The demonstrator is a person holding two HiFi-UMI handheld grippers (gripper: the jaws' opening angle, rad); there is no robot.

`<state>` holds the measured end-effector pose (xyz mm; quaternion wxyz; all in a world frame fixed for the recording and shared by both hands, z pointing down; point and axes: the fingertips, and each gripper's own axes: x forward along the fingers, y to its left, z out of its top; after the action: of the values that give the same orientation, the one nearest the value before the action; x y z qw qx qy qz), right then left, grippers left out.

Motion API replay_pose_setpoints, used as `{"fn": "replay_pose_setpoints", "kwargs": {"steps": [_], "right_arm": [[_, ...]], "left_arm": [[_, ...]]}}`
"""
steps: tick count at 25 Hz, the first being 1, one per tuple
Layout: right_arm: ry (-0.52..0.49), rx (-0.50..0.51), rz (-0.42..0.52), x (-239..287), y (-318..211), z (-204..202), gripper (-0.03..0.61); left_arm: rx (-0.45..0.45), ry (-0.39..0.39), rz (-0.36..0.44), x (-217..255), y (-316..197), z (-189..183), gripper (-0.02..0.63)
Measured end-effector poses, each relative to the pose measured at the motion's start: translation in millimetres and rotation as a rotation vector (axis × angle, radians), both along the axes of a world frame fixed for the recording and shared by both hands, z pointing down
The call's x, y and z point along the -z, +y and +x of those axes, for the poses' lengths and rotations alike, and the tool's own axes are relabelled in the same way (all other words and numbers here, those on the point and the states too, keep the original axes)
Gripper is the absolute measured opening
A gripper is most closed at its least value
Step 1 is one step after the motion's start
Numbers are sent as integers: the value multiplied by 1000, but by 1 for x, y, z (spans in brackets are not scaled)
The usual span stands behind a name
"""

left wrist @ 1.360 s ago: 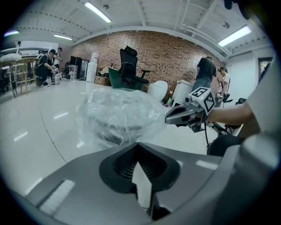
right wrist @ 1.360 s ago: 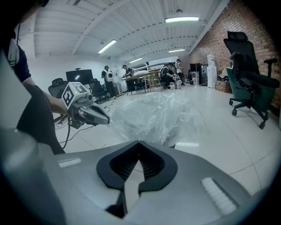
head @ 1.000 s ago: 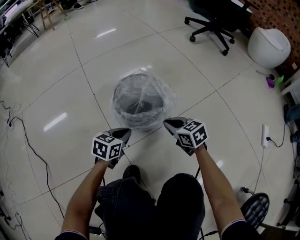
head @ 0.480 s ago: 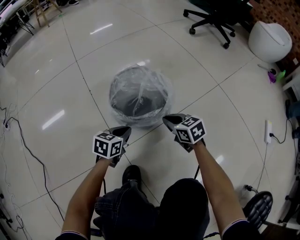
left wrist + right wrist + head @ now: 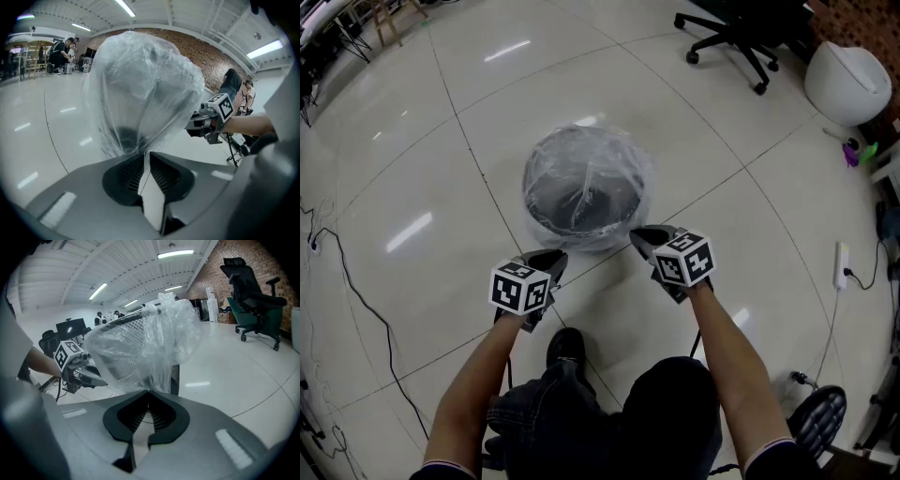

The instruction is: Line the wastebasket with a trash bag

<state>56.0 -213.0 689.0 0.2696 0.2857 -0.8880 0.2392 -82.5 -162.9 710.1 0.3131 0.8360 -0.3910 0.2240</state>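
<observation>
Since the earlier frame the trash bag [image 5: 586,159] sits flatter over the wastebasket [image 5: 546,223], and the left gripper [image 5: 547,262] has just been opening its jaws to a narrow slit, with the bag film still running down to the tips. The right gripper [image 5: 643,239] has its jaws closed, pinching the bag edge. Both sit at the wastebasket's near rim, one on each side, angled down, forearms stretched out from the person's knees. The wastebasket stands on the tiled floor [image 5: 412,169] ahead of the person. Each gripper cube carries black-and-white square markers. The right gripper view alone shows the mesh wall through the film, and an office chair [image 5: 251,291] beyond the wastebasket. The left gripper view shows a brick wall [image 5: 206,51] behind it.
</observation>
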Motion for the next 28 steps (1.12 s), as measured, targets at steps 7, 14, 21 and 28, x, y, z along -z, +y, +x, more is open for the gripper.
{"fn": "replay_pose_setpoints", "kwargs": {"steps": [7, 14, 21, 28], "right_arm": [[-19, 12, 13, 12, 9, 4, 61], [-38, 42, 31, 49, 26, 9, 93], [-33, 64, 63, 91, 37, 22, 120], [-29, 29, 154, 141, 10, 22, 118]], "left_arm": [[13, 1, 25, 13, 9, -14, 110], [10, 0, 68, 57, 15, -19, 112], [34, -26, 103, 99, 8, -37, 112], [61, -36, 169, 143, -16, -47, 111]]}}
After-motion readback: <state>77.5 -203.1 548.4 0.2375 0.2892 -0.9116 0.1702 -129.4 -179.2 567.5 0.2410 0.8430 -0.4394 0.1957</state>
